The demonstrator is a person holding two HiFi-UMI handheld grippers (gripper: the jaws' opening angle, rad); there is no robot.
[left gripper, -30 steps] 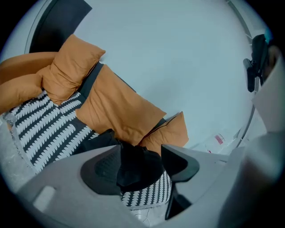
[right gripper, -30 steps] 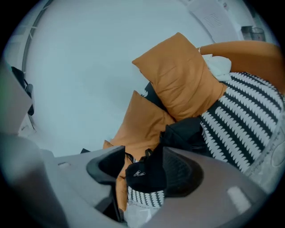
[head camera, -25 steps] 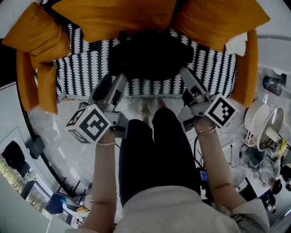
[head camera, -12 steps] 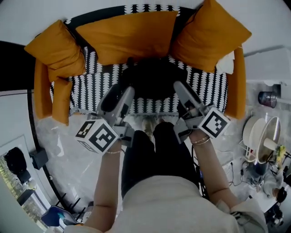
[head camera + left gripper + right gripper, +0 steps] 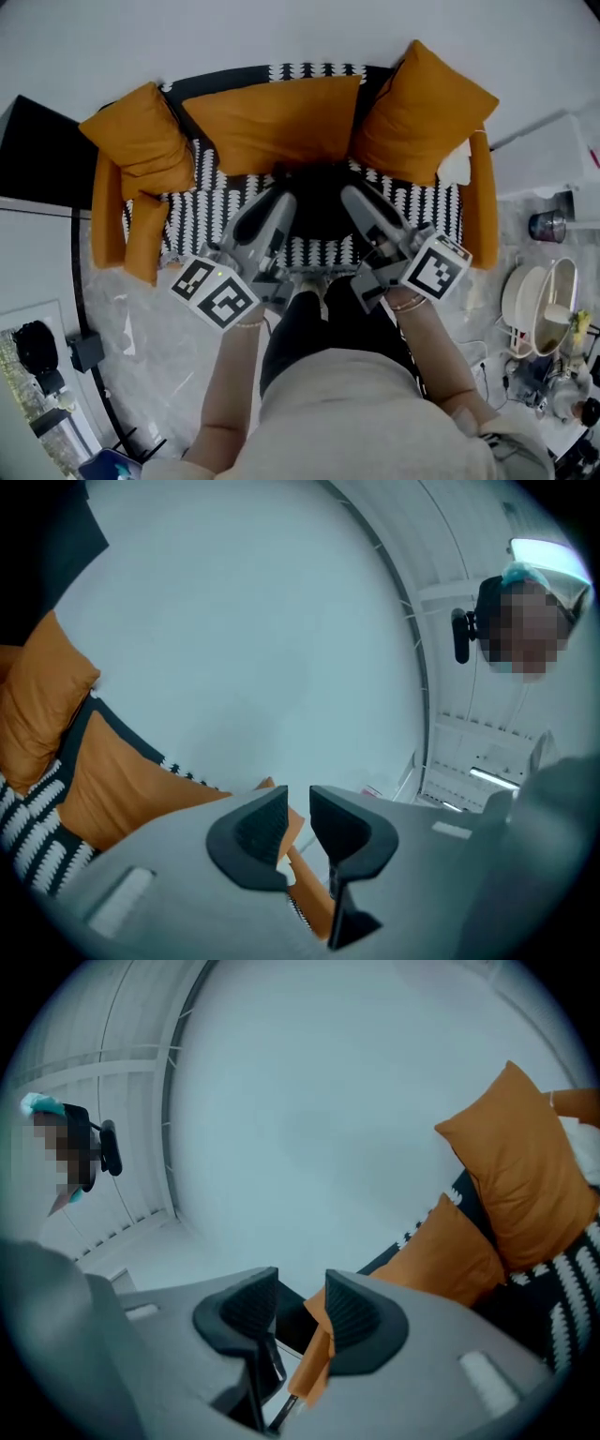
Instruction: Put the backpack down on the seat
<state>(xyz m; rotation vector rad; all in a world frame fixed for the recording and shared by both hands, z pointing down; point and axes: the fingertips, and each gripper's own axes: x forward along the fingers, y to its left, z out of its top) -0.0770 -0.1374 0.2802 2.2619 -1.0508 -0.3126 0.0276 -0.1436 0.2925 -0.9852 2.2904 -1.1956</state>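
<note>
The black backpack [image 5: 319, 208] lies in the middle of the sofa seat [image 5: 211, 202], which has a black-and-white patterned cover. My left gripper [image 5: 282, 200] and right gripper [image 5: 348, 195] hang in front of the backpack, one at each side, and neither touches it. In the left gripper view the left gripper [image 5: 298, 810] points up at the white wall; its jaws are closing to a narrow gap with nothing between them. The right gripper [image 5: 302, 1299] also points at the wall, and its closing jaws are likewise empty.
Three orange cushions [image 5: 272, 122] lean on the sofa back, with orange armrests [image 5: 111, 220] at both ends. The person's legs in black trousers [image 5: 319, 323] stand right before the seat. A white fan-like object [image 5: 539, 300] and cables clutter the floor at the right.
The head view has pulled back, so the sofa looks smaller. Both grippers have drawn closer together in front of the backpack. The backpack stays on the seat.
</note>
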